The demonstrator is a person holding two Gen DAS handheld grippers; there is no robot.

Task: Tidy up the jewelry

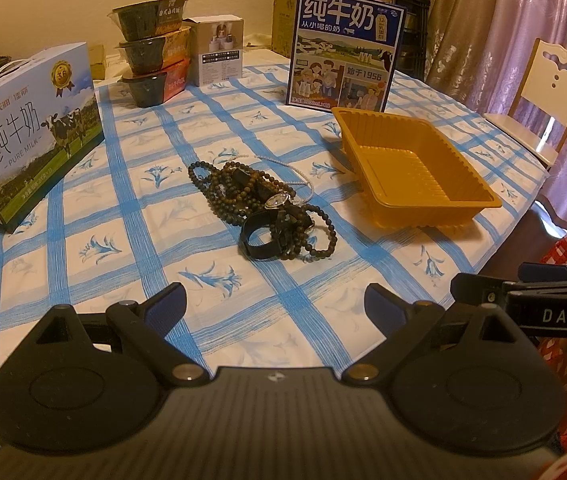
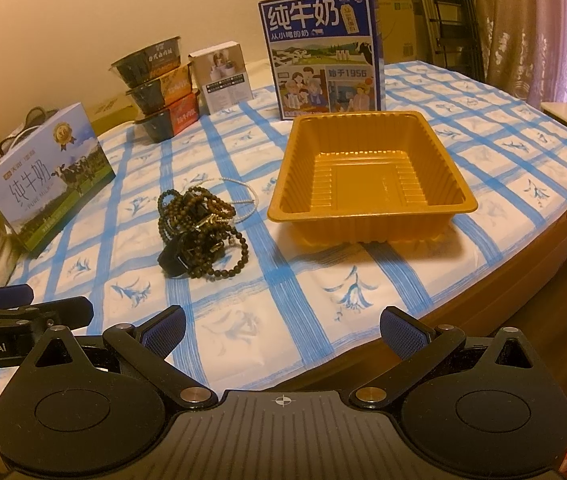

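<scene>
Jewelry pile (image 1: pixel 261 208): tangled beads, watch, mid-surface, left of my empty orange tray (image 2: pixel 367 176).
Left tongs (image 1: pixel 274 300): apart, holding nothing.
Right tongs (image 2: pixel 282 330): same.
Risk: strands interlocked (ugh), lifting one probably drags the lot.

We see a table (image 2: pixel 483 168) in blue-checked cloth bearing a jewelry pile (image 2: pixel 199 232) at center, an orange tray (image 2: pixel 283 204) at three o'clock, milk cartons (image 2: pixel 323 56) at nine and twelve, stacked bowls (image 2: pixel 155 84) at eleven.
</scene>
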